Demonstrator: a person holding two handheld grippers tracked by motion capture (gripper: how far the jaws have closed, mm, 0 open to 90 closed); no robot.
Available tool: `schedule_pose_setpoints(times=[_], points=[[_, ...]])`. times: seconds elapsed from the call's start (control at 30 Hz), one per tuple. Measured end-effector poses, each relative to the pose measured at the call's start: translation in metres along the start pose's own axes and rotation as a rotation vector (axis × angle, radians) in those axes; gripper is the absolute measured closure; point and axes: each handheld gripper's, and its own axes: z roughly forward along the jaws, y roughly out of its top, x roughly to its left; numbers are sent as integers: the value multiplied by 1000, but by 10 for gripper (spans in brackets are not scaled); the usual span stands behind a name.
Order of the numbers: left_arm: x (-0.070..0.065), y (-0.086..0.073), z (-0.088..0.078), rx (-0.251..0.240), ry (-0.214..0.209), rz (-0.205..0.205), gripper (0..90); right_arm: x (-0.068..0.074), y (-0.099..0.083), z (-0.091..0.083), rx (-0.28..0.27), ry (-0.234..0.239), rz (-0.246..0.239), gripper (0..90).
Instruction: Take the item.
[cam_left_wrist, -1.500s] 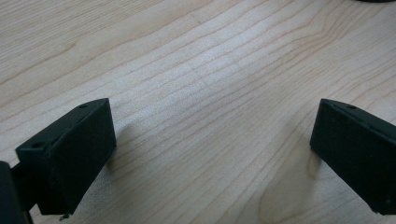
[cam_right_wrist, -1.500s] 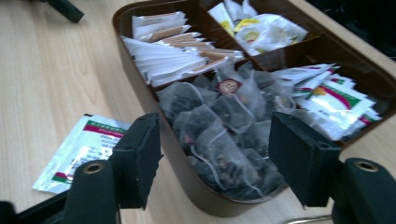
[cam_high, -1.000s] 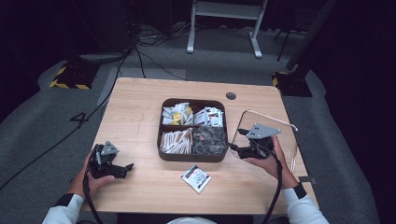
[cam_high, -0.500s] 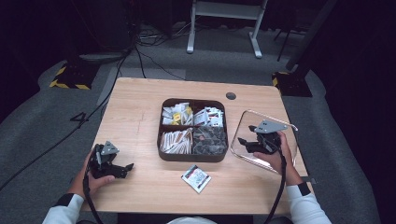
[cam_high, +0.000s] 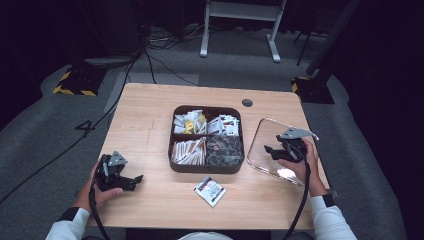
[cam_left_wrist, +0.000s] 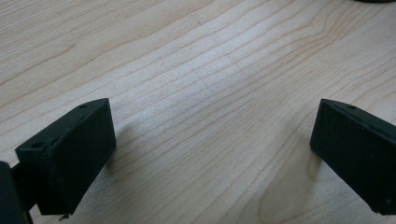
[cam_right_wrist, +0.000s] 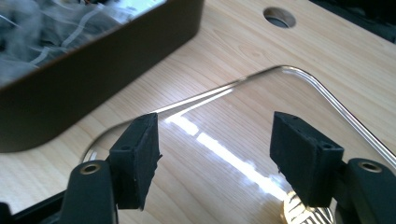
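Since the earlier frames, we see the right gripper (cam_high: 272, 150) carry the clear lid (cam_high: 265, 135) outward and down: the lid stood tilted beside the box (cam_high: 206, 167), and now it lies almost flat on the table (cam_high: 150, 115), just right of the box and close to its wall.

Right gripper: jaws stand wide above the lid (cam_right_wrist: 299, 93), and nothing sits between the pads (cam_right_wrist: 140, 154). We cannot tell from these views whether any part of the gripper touches the lid. Left gripper (cam_high: 131, 181): jaws wide and empty, resting low over bare wood near the table's front left corner.

Progress, as we judge it: the lid is off and set aside, so the uncovering step looks done. The four compartments are open and filled with packets. One sachet (cam_high: 210, 191) lies loose on the table, just in front of the box, untouched. What remains appears to be work with the sachet or the contents.

Lid orientation: a rounded square, so no marked long axis; it lies skewed to the table edge, with one corner toward the far right and one toward the person.
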Motion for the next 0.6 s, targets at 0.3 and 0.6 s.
schedule_pose_setpoints(times=[0.3,0.6], points=[[0,0,0,-2,0,-1,4,-24,-17,5,26,-59,68,340],[0,0,1,-3,0,-2,4,-45,-32,11,66,-119,130,354]])
